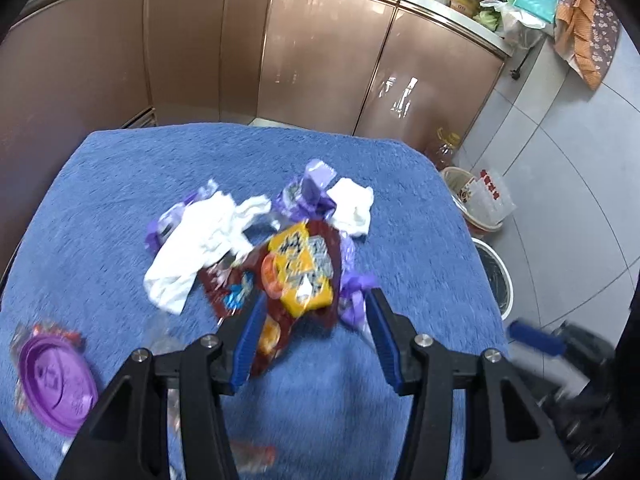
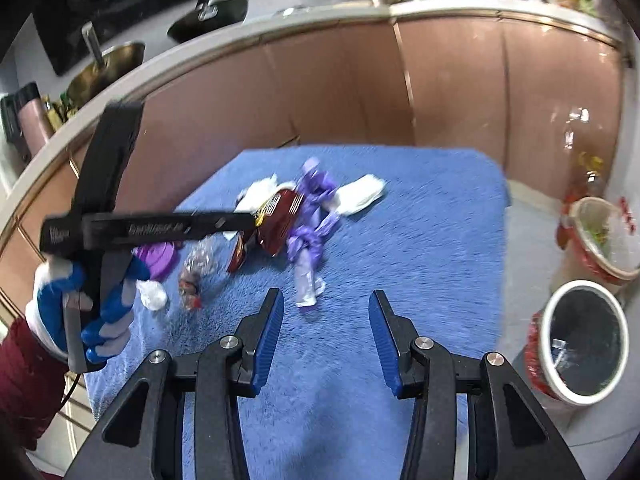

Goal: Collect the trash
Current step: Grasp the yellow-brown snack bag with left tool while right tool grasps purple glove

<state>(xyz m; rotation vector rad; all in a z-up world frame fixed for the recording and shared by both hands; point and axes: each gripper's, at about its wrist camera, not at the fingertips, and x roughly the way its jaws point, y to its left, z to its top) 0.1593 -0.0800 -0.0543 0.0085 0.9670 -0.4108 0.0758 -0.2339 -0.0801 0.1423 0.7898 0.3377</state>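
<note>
Where the trash lies heaped mid-way across the blue towel (image 1: 120, 184), I count one dark red snack wrapper (image 1: 298, 272), two white crumpled tissues (image 1: 200, 248), several purple wrappers (image 2: 310, 216) and one purple lid (image 1: 56, 384) off by itself. The red wrapper's long axis runs from my left gripper (image 1: 316, 312) away toward the cabinets (image 1: 320, 60). Both my left and right gripper (image 2: 326, 312) stand partly open, holding nothing. Two bins (image 2: 584, 344) sit on the floor beside the towel.
</note>
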